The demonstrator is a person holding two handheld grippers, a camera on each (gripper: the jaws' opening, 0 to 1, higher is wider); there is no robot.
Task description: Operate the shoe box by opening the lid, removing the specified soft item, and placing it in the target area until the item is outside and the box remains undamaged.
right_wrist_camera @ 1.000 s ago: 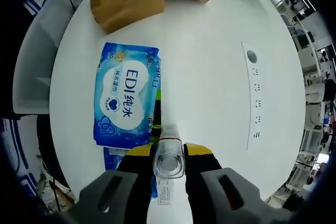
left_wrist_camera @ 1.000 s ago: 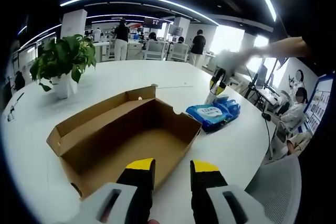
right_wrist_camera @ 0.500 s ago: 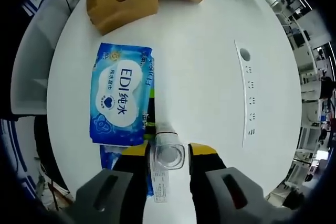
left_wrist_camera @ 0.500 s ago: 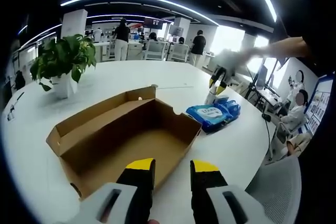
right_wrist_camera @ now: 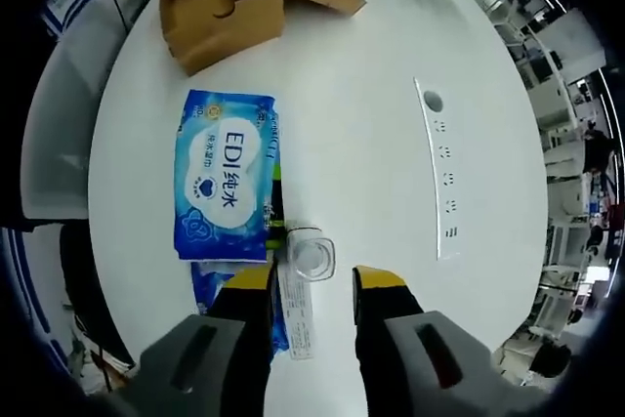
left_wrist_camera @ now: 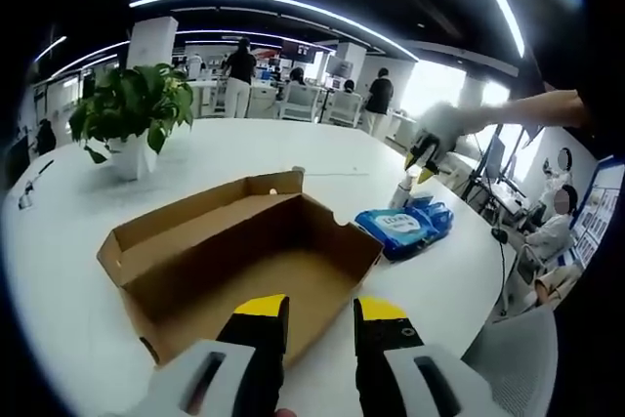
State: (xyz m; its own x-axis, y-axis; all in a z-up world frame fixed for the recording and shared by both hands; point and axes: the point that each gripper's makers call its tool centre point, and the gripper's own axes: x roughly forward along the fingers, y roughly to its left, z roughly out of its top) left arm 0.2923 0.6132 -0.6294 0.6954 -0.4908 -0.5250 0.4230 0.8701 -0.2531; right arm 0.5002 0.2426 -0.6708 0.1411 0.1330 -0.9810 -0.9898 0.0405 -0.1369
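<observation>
Right gripper view looks down on the table [right_wrist_camera: 391, 173]. The right gripper [right_wrist_camera: 312, 280] has its jaws spread above a small clear bottle [right_wrist_camera: 311, 256], not touching it. The blue wipes pack [right_wrist_camera: 223, 187] lies just left of the bottle, outside the box [right_wrist_camera: 223, 2], long axis pointing away toward it. The left gripper [left_wrist_camera: 311, 312], jaws apart and holding nothing, hovers by the open box [left_wrist_camera: 234, 261], so the right one is nearer.

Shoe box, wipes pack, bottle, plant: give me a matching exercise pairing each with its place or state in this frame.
Things:
1. shoe box
2. wipes pack
3. bottle
4. plant

States:
A. upright beside the blue pack
B. in a white pot on the table
C. open, nothing visible inside
D. lying flat on the table, outside the box

Pairs: 1-C, 2-D, 3-A, 4-B
</observation>
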